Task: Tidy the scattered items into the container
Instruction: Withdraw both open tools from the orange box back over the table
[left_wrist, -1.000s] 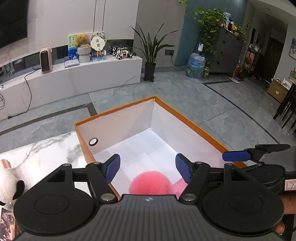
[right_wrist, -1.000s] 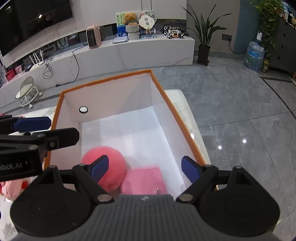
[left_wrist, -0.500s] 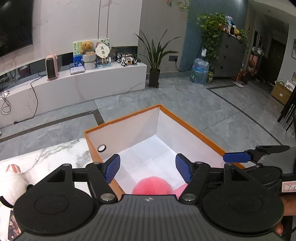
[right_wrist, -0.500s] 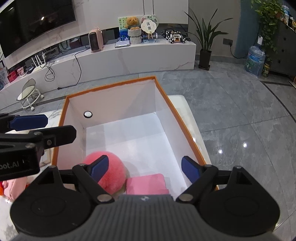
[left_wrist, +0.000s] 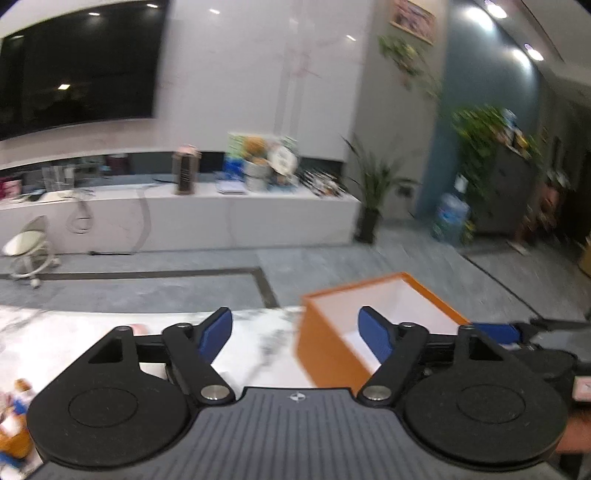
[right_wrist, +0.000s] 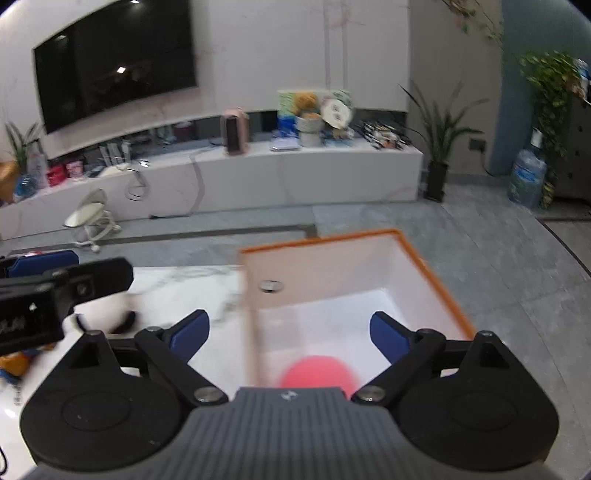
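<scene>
The box (right_wrist: 436, 280), orange outside and white inside, is set at the right end of the marble table (right_wrist: 192, 288), its top open. A pink ball (right_wrist: 317, 371) is seen on the box floor against the near left wall; a round metal fitting (right_wrist: 270, 285) is fixed on the far wall. The right gripper (right_wrist: 290, 332) is held over the box's near left wall, jaws spread wide and just opened further, nothing between them. The left gripper (left_wrist: 295, 332) is held over the table's bare marble just left of the box, one pad (left_wrist: 373, 334) seen in front of the box opening; jaws spread, just opened further, nothing gripped. A black-and-white plush (right_wrist: 122, 319) is partly seen on the table left of the box. Blurred small items (left_wrist: 14, 424) are seen at the table's near left edge; what they are cannot be told.
</scene>
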